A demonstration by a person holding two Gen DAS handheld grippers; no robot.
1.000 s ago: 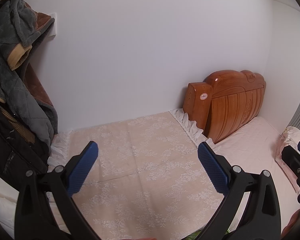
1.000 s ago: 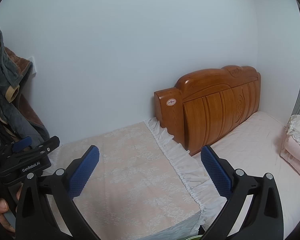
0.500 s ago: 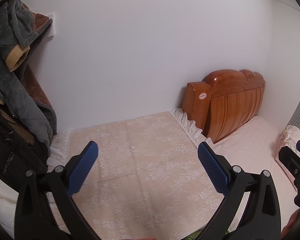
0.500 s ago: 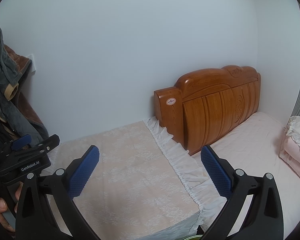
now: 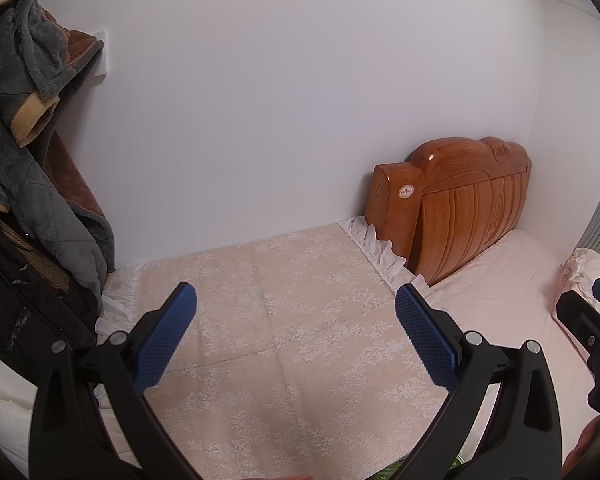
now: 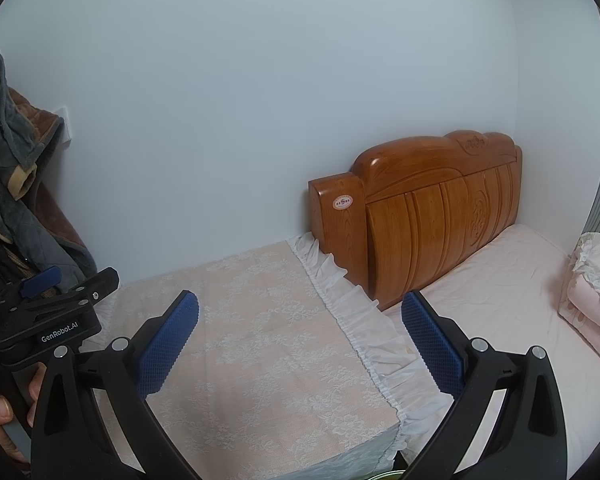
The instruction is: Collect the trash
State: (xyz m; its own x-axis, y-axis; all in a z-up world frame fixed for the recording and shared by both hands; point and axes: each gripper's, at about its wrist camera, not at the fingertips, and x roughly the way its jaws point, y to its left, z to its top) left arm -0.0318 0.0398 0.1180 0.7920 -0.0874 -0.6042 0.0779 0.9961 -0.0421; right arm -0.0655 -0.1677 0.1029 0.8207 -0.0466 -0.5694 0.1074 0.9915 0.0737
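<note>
- My left claw (image 5: 295, 324) is spread wide and empty, held level above a lace-covered desk (image 5: 283, 344), I judge to scan for trash.
- My right claw (image 6: 300, 332) is also wide and empty, over the cloth's frilled edge.
- No trash shows ahead of either claw; only a green sliver below them, unidentifiable.
- No bin or bag is visible.
- Beyond the right claw: a wooden headboard (image 6: 428, 216).

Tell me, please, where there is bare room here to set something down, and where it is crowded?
The lace cloth is bare from the wall to its white frill. The pink sheet is bare between the wooden headboard and the folded pink bedding. It is crowded on the left, where hanging coats reach the cloth's edge.
</note>
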